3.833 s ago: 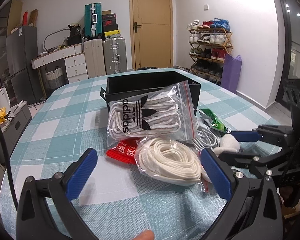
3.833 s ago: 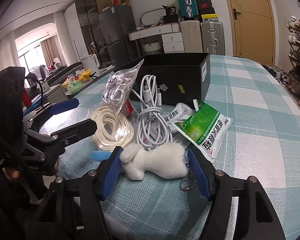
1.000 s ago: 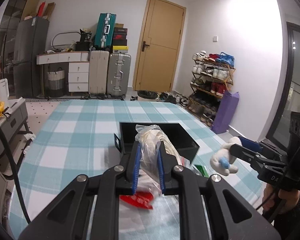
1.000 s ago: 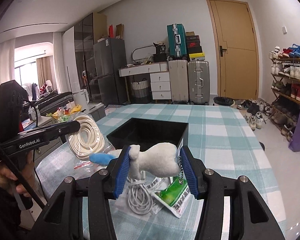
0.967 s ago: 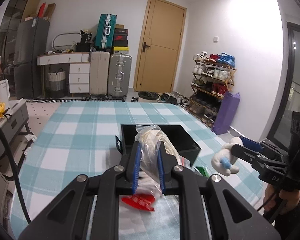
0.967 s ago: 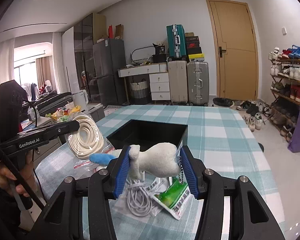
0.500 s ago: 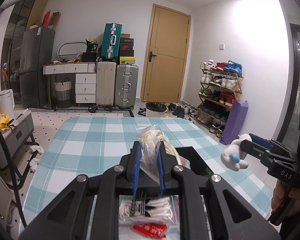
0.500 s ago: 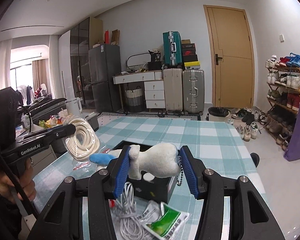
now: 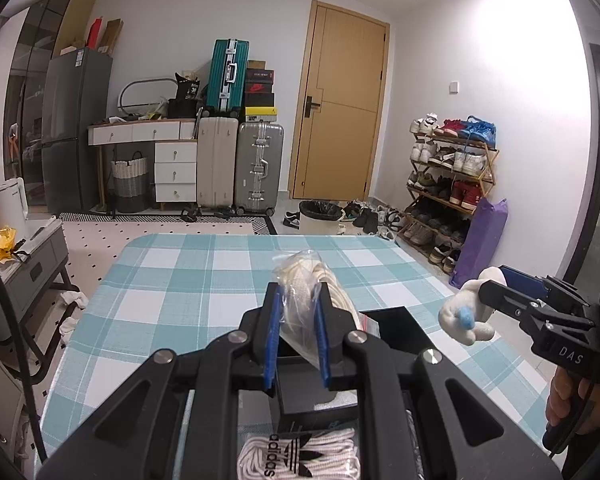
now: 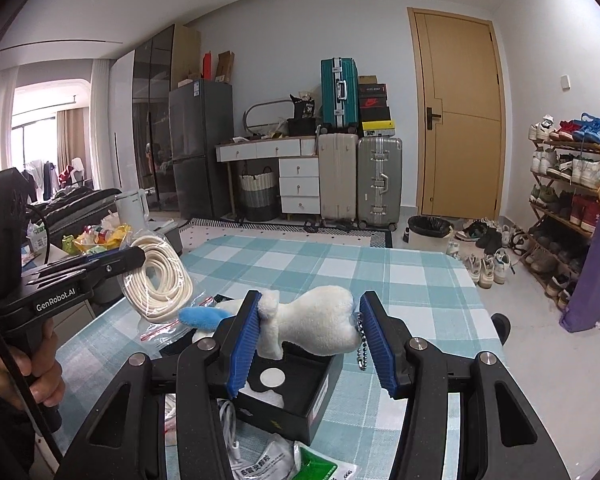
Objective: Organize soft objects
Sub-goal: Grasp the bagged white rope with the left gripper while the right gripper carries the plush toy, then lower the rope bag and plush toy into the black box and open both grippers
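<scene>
My left gripper [image 9: 298, 334] is shut on a clear bag of coiled white rope [image 9: 306, 280] and holds it in the air above the black box [image 9: 396, 322]. The bag also shows in the right wrist view [image 10: 158, 280], hanging from the left gripper [image 10: 134, 258]. My right gripper [image 10: 312, 338] is shut on a white plush toy [image 10: 314, 326] with a blue tail and a bead chain, held above the open black box [image 10: 300, 396]. The toy also shows in the left wrist view [image 9: 466, 312].
On the checked tablecloth [image 9: 188, 280] below lie an Adidas bag of white laces [image 9: 300, 458], a white cable [image 10: 228, 420], and white and green packets [image 10: 300, 464]. A grey side cabinet [image 9: 32, 260] stands left of the table.
Both grippers have risen higher with their loads. The box and the items on the table now sit lower in both views.
</scene>
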